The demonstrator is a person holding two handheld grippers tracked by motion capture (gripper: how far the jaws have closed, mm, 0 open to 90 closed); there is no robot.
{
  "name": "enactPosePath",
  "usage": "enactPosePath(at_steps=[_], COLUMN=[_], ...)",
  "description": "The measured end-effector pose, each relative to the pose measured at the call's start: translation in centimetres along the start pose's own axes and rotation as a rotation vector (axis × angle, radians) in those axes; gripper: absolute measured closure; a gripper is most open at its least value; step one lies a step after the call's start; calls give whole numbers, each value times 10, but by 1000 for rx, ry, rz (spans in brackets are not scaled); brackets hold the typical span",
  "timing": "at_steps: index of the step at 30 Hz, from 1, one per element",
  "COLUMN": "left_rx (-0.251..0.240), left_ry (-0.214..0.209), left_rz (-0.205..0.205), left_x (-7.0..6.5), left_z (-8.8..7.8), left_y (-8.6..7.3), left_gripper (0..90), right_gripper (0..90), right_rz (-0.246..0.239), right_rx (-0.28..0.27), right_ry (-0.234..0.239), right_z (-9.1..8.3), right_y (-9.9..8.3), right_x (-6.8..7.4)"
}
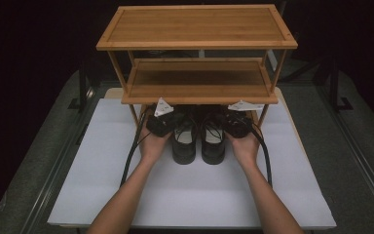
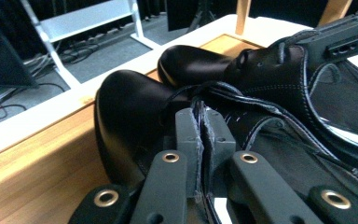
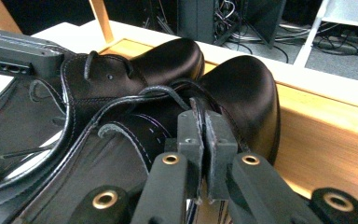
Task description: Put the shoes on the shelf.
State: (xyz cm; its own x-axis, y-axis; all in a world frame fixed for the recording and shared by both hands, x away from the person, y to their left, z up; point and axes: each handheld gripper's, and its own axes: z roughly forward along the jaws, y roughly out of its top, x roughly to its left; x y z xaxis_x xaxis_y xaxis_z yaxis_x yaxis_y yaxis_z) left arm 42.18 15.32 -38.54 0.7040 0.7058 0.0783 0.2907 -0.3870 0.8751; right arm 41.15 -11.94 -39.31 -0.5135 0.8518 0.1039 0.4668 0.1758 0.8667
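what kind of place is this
Probably a recording lab, not a home: a bamboo shoe rack stands on a white-topped table amid black curtains, with loose floor cables beyond.

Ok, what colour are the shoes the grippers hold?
Glossy black shoes, laces black too; clearest in the left gripper view.

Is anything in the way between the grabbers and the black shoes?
No. The left gripper is shut on the rim of the left shoe, and the right gripper is shut on the rim of the right shoe. Nothing sits between jaws and leather. The shoes stand side by side under the bamboo rack.
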Motion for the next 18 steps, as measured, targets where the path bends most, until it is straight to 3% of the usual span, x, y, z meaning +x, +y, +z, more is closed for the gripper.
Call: enactPosePath(at_steps=[4, 5, 6, 8, 11, 15, 18], left_rx=[0, 5, 9, 5, 4, 29, 22], left_ry=[-22, -22, -16, -35, -47, -88, -120], left_rz=[-6, -4, 3, 0, 17, 15, 13], left_x=[3, 4, 4, 4, 5, 5, 5], left_z=[-2, -3, -4, -9, -21, -38, -51], left_y=[-1, -1, -1, 1, 5, 6, 2], left_gripper=[814, 729, 729, 633, 491, 388, 357], right_gripper=[804, 739, 739, 639, 531, 392, 367], right_rz=[-7, 2, 2, -11, -17, -35, -40], right_rx=[-2, 1, 1, 13, 20, 38, 46], right_ry=[3, 22, 22, 22, 41, 57, 56], right_z=[-3, -3, -3, -6, -15, -37, -47], right_y=[-3, -1, -1, 1, 4, 4, 2], right_x=[-1, -2, -2, 0, 1, 6, 9])
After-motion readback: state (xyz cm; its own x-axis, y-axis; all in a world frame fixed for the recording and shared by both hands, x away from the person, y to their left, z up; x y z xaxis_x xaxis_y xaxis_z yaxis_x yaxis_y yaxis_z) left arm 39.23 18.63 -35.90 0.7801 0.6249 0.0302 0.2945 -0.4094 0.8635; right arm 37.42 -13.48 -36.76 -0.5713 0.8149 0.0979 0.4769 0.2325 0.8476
